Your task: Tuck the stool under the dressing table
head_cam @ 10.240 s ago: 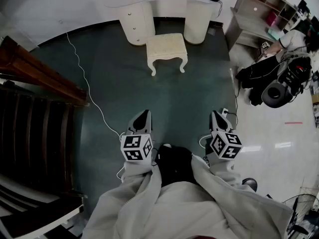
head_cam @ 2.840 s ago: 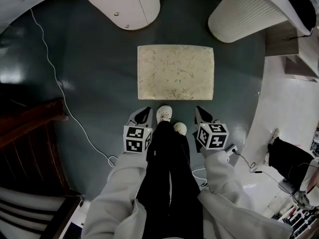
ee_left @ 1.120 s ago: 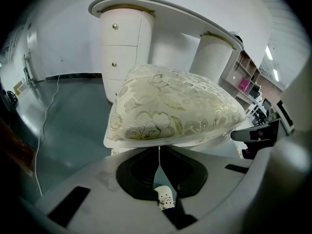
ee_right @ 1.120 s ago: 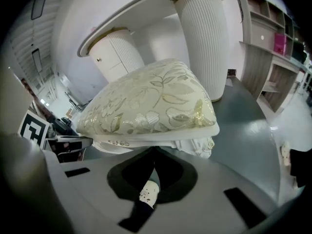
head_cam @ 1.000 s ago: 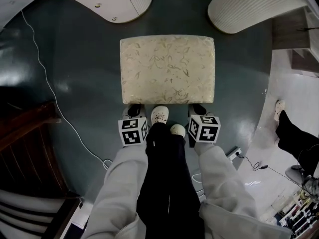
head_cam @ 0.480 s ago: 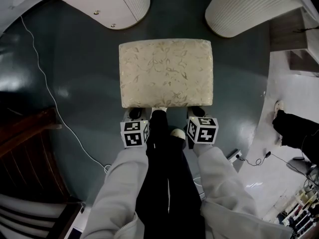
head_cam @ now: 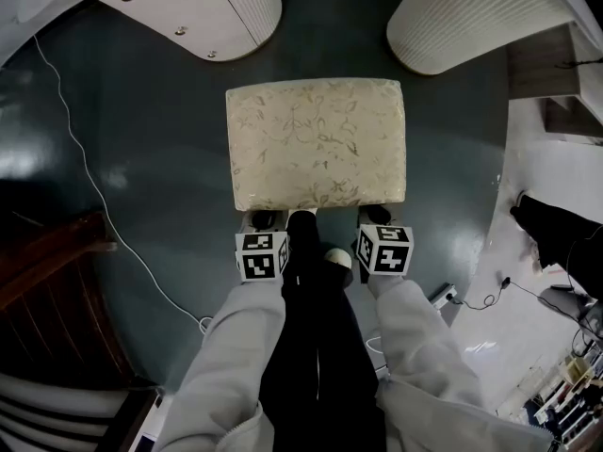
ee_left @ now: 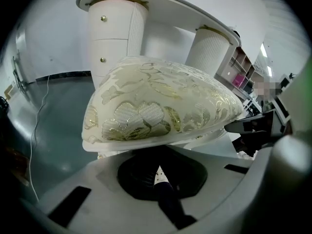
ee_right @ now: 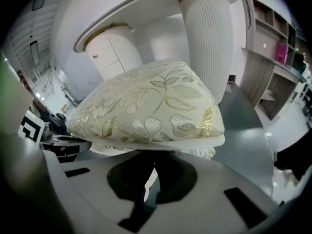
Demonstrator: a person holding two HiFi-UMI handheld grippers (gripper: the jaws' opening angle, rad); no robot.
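The stool (head_cam: 316, 144), with a cream cushion in a gold floral pattern, stands on the dark floor just in front of me. The white dressing table lies beyond it, its drawer pedestal (head_cam: 203, 12) at the left and its ribbed pedestal (head_cam: 471, 12) at the right. My left gripper (head_cam: 264, 218) is shut with its tips at the stool's near left edge. My right gripper (head_cam: 375, 215) is shut at the near right edge. In the left gripper view the cushion (ee_left: 156, 106) looms just above the closed left gripper (ee_left: 158, 172). The right gripper view shows the stool (ee_right: 151, 104) over the closed right gripper (ee_right: 151, 177).
A white cable (head_cam: 89, 191) trails over the floor at the left, beside dark wooden furniture (head_cam: 47, 290). A socket strip and cables (head_cam: 443, 295) lie at the right on the pale floor. My shoe (head_cam: 335, 255) is between the grippers. A shelf unit (head_cam: 556, 73) stands at the far right.
The left gripper has shifted slightly to the right along the stool's near edge. One shoe has slipped out of sight at that edge. The stool has barely moved.
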